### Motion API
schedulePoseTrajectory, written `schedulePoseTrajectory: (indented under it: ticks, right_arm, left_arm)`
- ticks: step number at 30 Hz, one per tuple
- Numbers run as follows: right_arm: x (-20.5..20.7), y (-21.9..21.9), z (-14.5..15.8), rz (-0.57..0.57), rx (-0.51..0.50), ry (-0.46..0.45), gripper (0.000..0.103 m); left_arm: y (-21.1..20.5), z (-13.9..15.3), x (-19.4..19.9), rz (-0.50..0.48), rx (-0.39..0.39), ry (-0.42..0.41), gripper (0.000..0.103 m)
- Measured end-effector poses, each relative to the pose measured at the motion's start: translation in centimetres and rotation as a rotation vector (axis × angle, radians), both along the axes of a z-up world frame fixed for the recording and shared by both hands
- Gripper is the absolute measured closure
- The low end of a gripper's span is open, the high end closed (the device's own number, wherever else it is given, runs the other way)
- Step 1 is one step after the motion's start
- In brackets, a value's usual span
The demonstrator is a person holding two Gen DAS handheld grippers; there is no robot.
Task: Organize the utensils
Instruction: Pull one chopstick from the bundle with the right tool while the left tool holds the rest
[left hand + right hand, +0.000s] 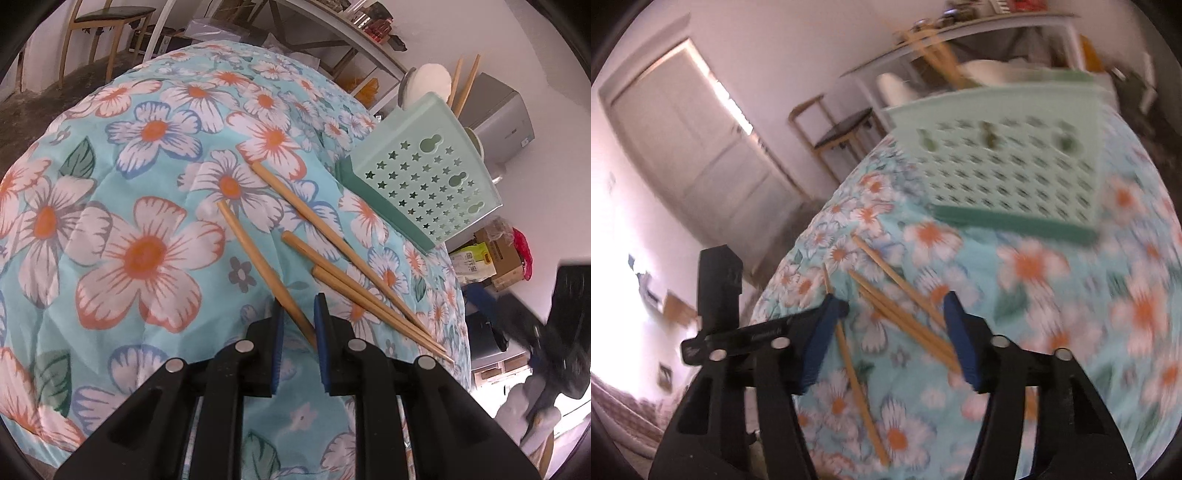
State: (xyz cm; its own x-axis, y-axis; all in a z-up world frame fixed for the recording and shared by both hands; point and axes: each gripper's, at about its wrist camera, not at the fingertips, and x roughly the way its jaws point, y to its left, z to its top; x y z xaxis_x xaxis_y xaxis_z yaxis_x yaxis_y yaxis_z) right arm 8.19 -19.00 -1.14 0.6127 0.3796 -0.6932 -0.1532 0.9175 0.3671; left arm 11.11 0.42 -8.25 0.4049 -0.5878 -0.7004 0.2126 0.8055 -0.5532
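My left gripper (299, 306) is shut on the thin end of a wooden chopstick (258, 258), which crosses slantwise between the blue pads and lies low over the floral tablecloth (147, 184). Three more chopsticks (351, 269) lie side by side to its right. A mint-green utensil rack (424, 177) with star holes stands at the table's right edge, with chopsticks (467, 81) and white spoons (428, 85) in it. In the blurred right wrist view my right gripper (894, 302) hangs open and empty above the three chopsticks (901, 310), facing the rack (1008, 166).
The left gripper's black body (720, 277) stands just left of the right gripper. The table drops off close behind the rack. Beyond it are a wooden chair (831, 129), a white shelf (332, 33), a grey appliance (498, 118), cardboard boxes (487, 254) and a door (694, 140).
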Motion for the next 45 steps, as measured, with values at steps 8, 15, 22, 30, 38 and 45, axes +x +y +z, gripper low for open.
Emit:
schedulePoseTrajectory:
  ticks: [8,15,22,30,38,45]
  right_arm:
    - [8.0,7.5,-1.8,0.258,-0.193,0.047,0.073]
    - [11.6,10.6,-5.5,0.359,-0.33,0.123,0.077]
    - [11.9,9.1,-6.6,0.318,-0.336,0.137,0.093]
    - [8.3,4.7,0.3,0.186,-0.309,-0.013,0.098]
    - [2.4,-1.5,6.0,-0.019,-0.201,-0.143,0.098]
    - [-3.3,-5.5,6.5,-0.175,-0.073,-0.208,0.098]
  left_arm:
    - [-0.1,-0.2,-0.8,-0.008,0.009,-0.043,0.087]
    - [0.4,-0.6,-0.9,-0.008,-0.028,-0.046,0.087]
    - [0.5,-0.6,-1.0,-0.01,-0.038,-0.054,0.087]
    - [0.7,-0.6,-0.9,-0.014,-0.042,-0.04,0.087]
    - [0.6,-0.4,-0.5,0.001,-0.035,-0.029,0.087]
    - [0.7,1.7,-1.1,0.001,-0.011,-0.108,0.09]
